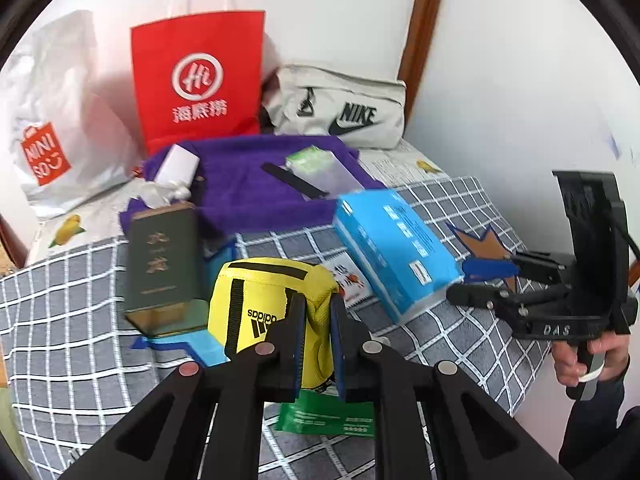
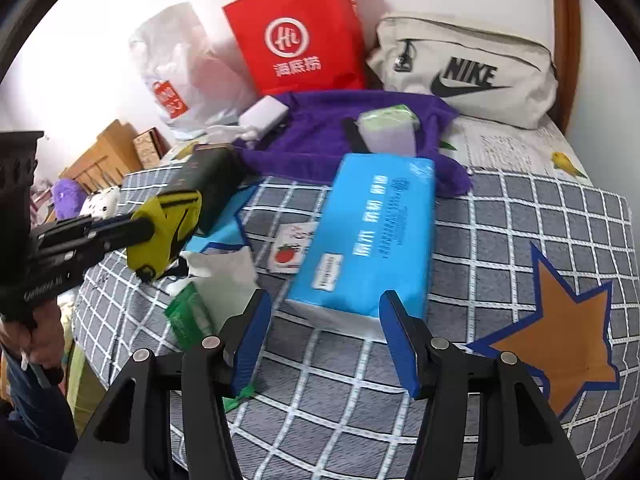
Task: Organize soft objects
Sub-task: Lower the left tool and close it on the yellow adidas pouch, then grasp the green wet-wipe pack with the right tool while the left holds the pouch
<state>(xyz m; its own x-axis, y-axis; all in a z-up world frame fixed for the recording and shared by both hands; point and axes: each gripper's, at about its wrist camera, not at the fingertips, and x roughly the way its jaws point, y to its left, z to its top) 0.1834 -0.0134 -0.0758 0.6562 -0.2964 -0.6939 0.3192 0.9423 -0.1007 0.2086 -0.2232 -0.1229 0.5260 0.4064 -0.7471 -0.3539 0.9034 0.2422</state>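
My left gripper is shut on a yellow adidas pouch and holds it above the grey checked cloth; it also shows in the right wrist view. My right gripper is open and empty, its jaws at the near end of a blue tissue pack, not touching it. The same pack shows in the left wrist view, with the right gripper beside it. A purple towel lies behind, with a small green-and-white packet on it.
A dark green book leans by the pouch. A green wipes packet lies under it. A red paper bag, a white Miniso bag and a beige Nike bag stand against the wall. A brown star patch marks the cloth's right.
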